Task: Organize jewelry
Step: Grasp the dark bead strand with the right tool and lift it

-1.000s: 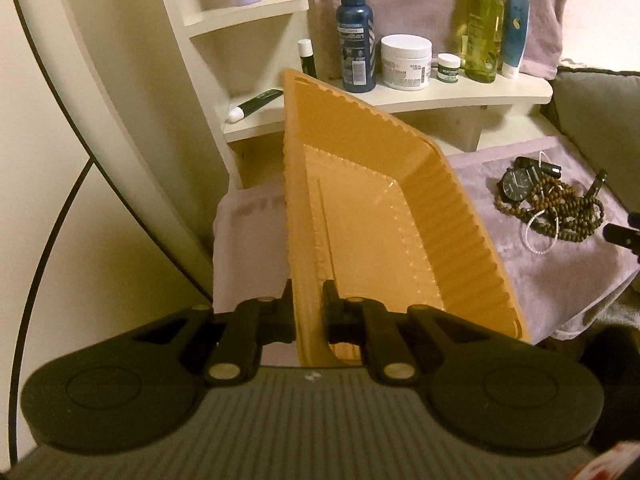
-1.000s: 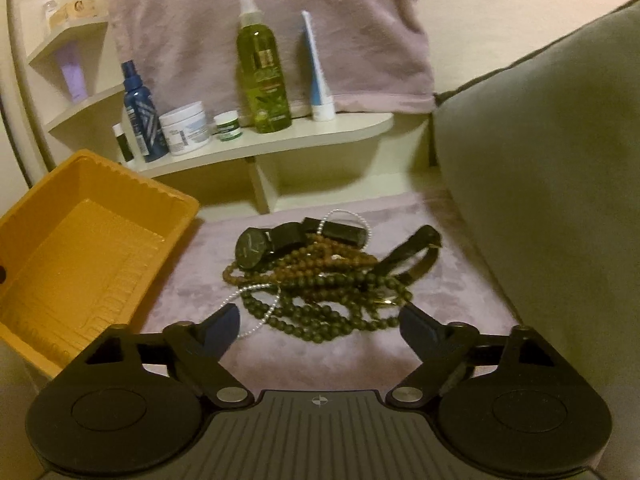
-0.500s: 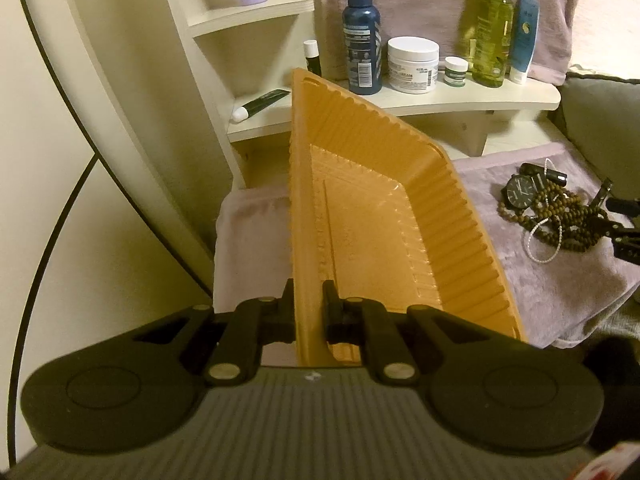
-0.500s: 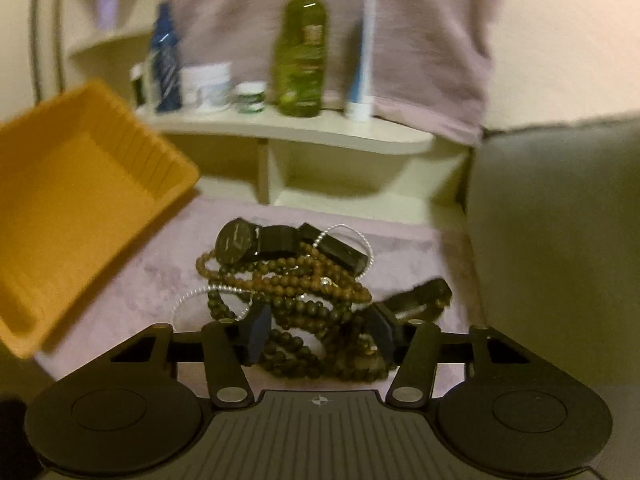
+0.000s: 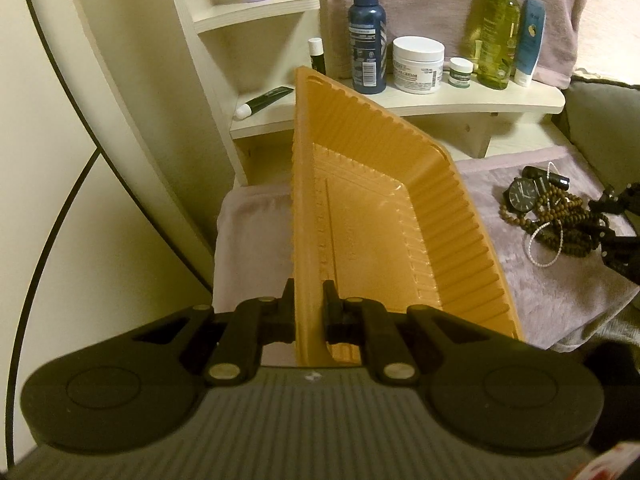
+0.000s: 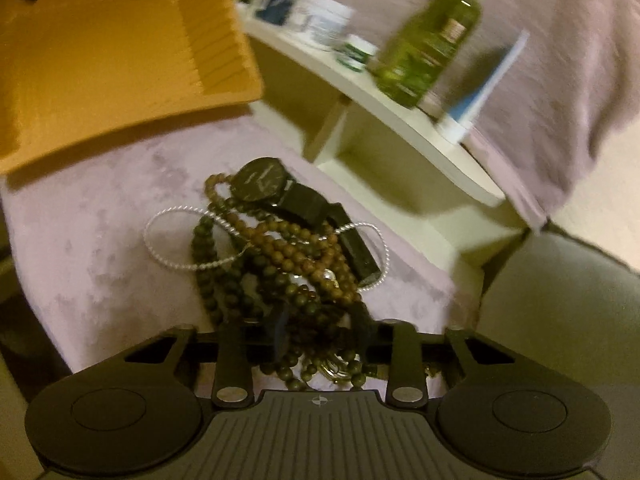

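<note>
The left tool is pinching the ribbed wall of a glossy orange plastic tray, holding it tilted on edge above the towel, a plush mauve cloth. The jewelry lies heaped on the towel, right of the tray: round brown and dark green wooden beads, a thin silvery twisted loop, and a black round-faced watch with a matte strap. The right tool is closing, with bead strands between its jaws at the near end of the heap. Behind the tray a pale wooden shelf carries bottles and jars; their labels are too small to read.
</note>
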A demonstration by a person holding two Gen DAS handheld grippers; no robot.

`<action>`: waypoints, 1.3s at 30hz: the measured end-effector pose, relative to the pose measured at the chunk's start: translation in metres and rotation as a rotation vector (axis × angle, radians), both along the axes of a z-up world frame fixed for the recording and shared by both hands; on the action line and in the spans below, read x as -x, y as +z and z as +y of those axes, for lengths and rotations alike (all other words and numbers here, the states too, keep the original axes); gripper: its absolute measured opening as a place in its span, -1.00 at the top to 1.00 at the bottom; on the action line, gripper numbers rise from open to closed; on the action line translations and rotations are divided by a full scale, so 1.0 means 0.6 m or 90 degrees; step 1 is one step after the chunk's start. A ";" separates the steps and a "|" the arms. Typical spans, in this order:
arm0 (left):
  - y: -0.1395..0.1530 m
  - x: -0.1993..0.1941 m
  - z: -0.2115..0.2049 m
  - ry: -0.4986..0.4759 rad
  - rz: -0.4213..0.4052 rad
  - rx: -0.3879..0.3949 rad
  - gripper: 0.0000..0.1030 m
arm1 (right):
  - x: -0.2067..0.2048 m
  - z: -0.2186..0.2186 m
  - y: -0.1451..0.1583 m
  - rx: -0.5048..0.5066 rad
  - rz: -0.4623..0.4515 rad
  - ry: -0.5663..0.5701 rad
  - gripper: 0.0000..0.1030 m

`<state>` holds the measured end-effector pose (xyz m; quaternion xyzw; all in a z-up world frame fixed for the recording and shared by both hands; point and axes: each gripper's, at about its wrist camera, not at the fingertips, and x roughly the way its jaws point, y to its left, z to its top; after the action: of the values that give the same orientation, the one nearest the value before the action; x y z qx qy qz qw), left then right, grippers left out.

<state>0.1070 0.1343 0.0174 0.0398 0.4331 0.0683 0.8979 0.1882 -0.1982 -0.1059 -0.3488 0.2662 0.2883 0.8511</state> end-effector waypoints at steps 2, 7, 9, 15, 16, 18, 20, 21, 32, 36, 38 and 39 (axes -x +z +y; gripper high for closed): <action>-0.001 0.000 0.001 0.001 0.000 0.002 0.81 | 0.007 0.003 -0.005 0.022 -0.020 0.013 0.69; -0.001 0.001 0.003 0.003 -0.002 0.005 0.81 | 0.014 -0.003 0.008 -0.006 0.006 0.011 0.86; -0.001 0.001 0.003 0.003 -0.002 0.004 0.81 | 0.020 -0.004 0.013 -0.025 0.030 0.016 0.86; -0.001 0.000 0.002 0.003 -0.003 0.008 0.81 | 0.040 0.000 0.007 -0.037 0.065 0.019 0.86; -0.001 0.000 0.001 0.004 -0.004 0.009 0.81 | 0.040 -0.002 0.008 -0.043 0.069 0.015 0.85; -0.002 0.000 0.002 0.003 -0.004 0.008 0.81 | 0.038 -0.003 0.011 -0.054 0.082 0.010 0.72; -0.002 0.000 0.004 0.004 -0.005 0.010 0.81 | 0.040 -0.003 0.013 -0.055 0.077 0.012 0.28; -0.002 0.001 0.004 0.004 -0.005 0.010 0.81 | 0.041 -0.003 0.014 -0.054 0.073 0.014 0.15; -0.002 0.001 0.006 0.010 -0.005 0.019 0.81 | 0.030 -0.001 0.012 -0.087 0.102 0.022 0.01; -0.002 0.000 0.008 0.011 -0.004 0.020 0.81 | 0.003 -0.014 0.001 -0.135 0.146 0.004 0.01; -0.003 0.000 0.009 0.013 -0.004 0.021 0.81 | -0.014 -0.029 -0.001 -0.182 0.190 -0.018 0.01; -0.003 0.000 0.009 0.014 -0.005 0.022 0.80 | -0.021 -0.037 -0.002 -0.204 0.210 -0.027 0.01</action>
<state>0.1068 0.1397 0.0154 0.0195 0.4313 0.0707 0.8992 0.2007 -0.2202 -0.1070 -0.1521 0.3597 0.3623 0.8463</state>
